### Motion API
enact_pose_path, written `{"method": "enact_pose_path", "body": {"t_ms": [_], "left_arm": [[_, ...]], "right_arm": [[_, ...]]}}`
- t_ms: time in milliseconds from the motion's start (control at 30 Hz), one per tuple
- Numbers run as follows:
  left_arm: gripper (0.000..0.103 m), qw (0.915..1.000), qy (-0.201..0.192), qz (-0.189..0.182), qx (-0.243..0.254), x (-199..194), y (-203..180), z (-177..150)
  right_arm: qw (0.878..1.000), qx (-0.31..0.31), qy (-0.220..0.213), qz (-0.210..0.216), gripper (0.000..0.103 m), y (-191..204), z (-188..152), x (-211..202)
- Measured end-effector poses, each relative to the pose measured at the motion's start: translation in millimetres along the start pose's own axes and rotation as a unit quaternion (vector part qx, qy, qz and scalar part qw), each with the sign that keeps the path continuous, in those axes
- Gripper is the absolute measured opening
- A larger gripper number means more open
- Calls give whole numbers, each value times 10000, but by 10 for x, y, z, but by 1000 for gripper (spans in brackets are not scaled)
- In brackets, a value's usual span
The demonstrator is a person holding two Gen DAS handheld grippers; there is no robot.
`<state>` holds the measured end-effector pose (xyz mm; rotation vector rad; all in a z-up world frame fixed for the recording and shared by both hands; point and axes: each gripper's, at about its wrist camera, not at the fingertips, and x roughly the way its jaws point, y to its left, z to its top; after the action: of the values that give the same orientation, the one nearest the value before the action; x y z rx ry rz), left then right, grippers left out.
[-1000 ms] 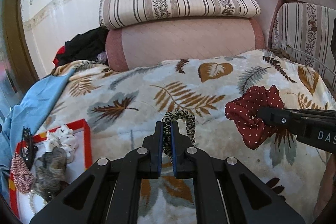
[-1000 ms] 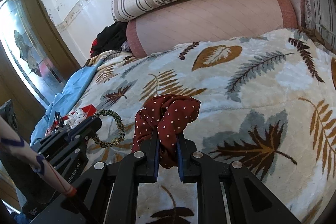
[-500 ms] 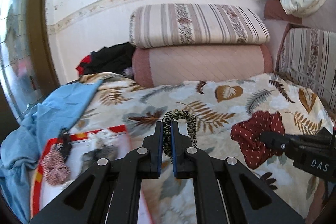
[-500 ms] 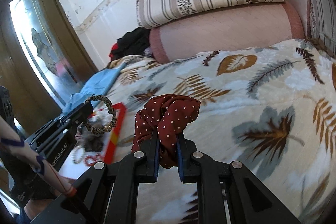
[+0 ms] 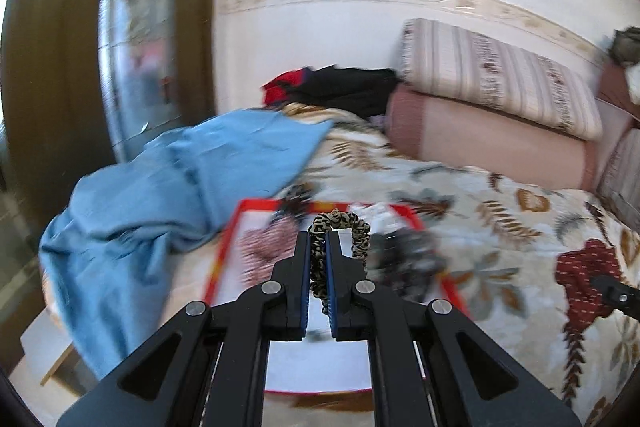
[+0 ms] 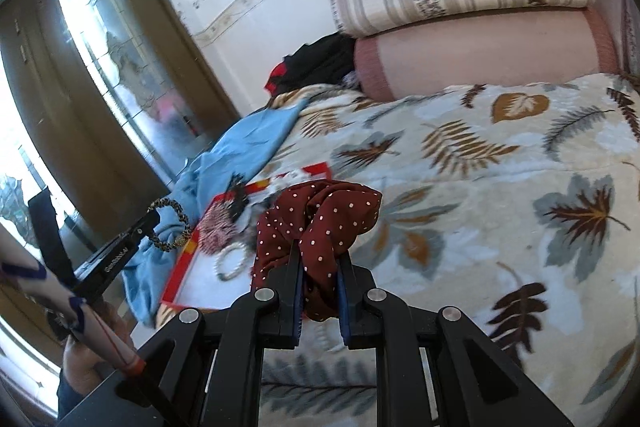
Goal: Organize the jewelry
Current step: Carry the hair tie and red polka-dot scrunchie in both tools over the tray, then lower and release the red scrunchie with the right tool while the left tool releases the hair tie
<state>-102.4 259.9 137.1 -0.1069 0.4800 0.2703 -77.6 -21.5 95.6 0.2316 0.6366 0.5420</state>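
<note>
My left gripper (image 5: 319, 241) is shut on a thin leopard-print scrunchie (image 5: 352, 227), held in the air above a red-rimmed white tray (image 5: 224, 255) on the leaf-print bedspread. In the right wrist view that left gripper (image 6: 154, 219) and its scrunchie (image 6: 174, 225) hang at the left over the tray (image 6: 180, 275). My right gripper (image 6: 318, 255) is shut on a dark red white-dotted scrunchie (image 6: 320, 215), to the right of the tray; it shows in the left wrist view too as the red scrunchie (image 5: 584, 267).
The tray holds several hair ties, a pink patterned scrunchie (image 5: 260, 247), a grey one (image 5: 408, 259) and a pearl bracelet (image 6: 230, 263). A blue cloth (image 5: 172, 187) lies bunched left of the tray. Bolster pillows (image 6: 472, 55) line the wall; a glass door (image 6: 112, 67) stands left.
Both grippers swung left across the bed with their scrunchies. The tray, at the lower left a second ago, now lies right below the left gripper, and the door has come into view.
</note>
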Motion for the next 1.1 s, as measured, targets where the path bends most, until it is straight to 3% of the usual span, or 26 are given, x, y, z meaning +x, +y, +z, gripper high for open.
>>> {"method": "enact_pose_path", "body": {"t_ms": [167,367,533,1100], "left_arm": [[7,9997,116,212,-77,113,266,-104],[7,9973,417,-551,-240,218,237,-189],[7,9964,480,-653,-232,248,128,-182],[7,9973,737,7,9,395,350,-333]], "right_arm": [[9996,-121,219,165,15,235,-90,185],[9998,-34,184,-8,15,185,-48,211],[9998,29,206,-51,15,154,-37,154],[9954,-429,767,386,17,694,-226,684]]}}
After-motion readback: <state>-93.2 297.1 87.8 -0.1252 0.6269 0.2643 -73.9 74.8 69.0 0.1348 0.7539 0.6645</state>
